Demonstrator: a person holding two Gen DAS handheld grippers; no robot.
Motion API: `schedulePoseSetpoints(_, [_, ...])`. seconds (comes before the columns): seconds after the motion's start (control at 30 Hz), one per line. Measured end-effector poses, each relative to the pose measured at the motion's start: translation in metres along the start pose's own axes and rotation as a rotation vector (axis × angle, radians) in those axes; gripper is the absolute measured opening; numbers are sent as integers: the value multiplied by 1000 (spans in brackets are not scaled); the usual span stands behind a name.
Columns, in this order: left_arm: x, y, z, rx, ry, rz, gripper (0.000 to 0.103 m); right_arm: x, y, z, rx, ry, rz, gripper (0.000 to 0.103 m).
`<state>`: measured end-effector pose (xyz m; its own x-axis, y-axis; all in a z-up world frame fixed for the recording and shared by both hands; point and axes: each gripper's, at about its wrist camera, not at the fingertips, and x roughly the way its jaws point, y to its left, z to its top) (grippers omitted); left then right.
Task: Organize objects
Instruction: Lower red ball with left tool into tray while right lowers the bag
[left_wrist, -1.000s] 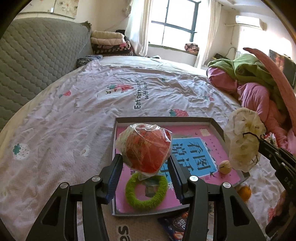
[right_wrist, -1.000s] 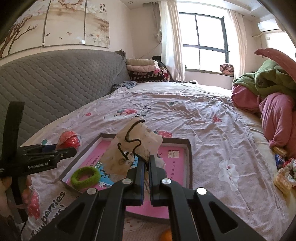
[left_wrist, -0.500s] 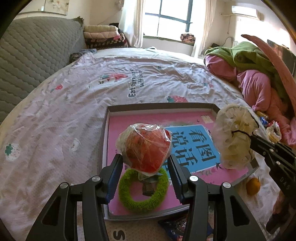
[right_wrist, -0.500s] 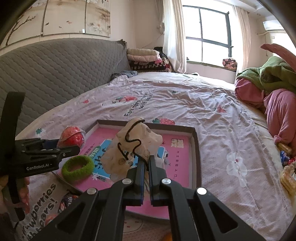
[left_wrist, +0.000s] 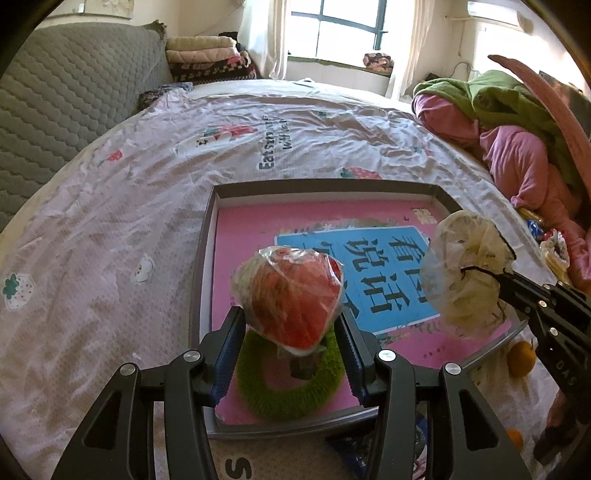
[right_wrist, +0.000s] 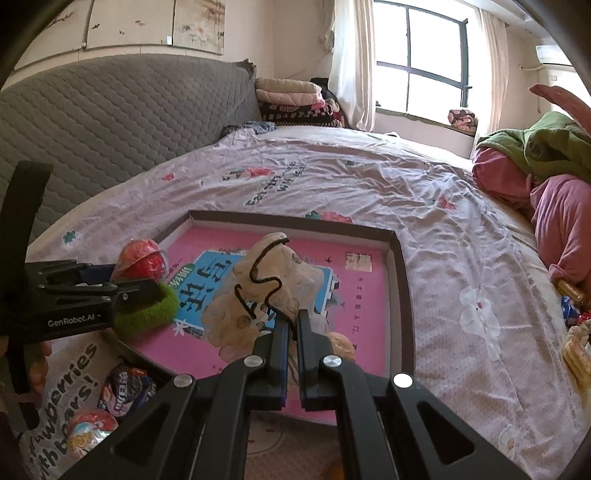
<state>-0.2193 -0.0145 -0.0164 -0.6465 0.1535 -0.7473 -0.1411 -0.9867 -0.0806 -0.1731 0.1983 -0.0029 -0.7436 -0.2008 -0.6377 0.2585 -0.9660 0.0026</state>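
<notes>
Your left claw (left_wrist: 291, 328) is gripping a red ball (left_wrist: 293, 295) wrapped in clear film, pads pressing on both its sides. Your right claw (right_wrist: 291, 325) is pinched fully closed on the black tie of a cream bag (right_wrist: 266, 291), which is hanging off the tips. Both claws are coming down from where they were a second ago: the tray (left_wrist: 207, 258) is filling more of each view, and its pink floor with the blue panel is sitting closer under the loads. The ball is now hanging right over the green ring (left_wrist: 288, 387), covering the ring's far edge, where earlier the whole ring showed below it. The bag is hovering over the tray's right side and is hiding most of the walnut (right_wrist: 341, 343) that lay in plain sight before. An orange (left_wrist: 521, 356) is lying on the bed (left_wrist: 110, 221) just outside the tray's right rim.
</notes>
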Motion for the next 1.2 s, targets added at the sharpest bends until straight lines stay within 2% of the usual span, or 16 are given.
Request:
schedulePoseSetpoints(0.77, [8,-7,-7,21,31,-17,51,21,2,-12,-1,107,-13,5])
schedulePoseSetpoints(1.03, [10,-9,-7,31,29,-21,51,21,-4,-13,22,115,-32,16])
schedulePoseSetpoints(1.2, [9,-9,-6,31,28,-19,51,18,-4,-12,22,111,-40,18])
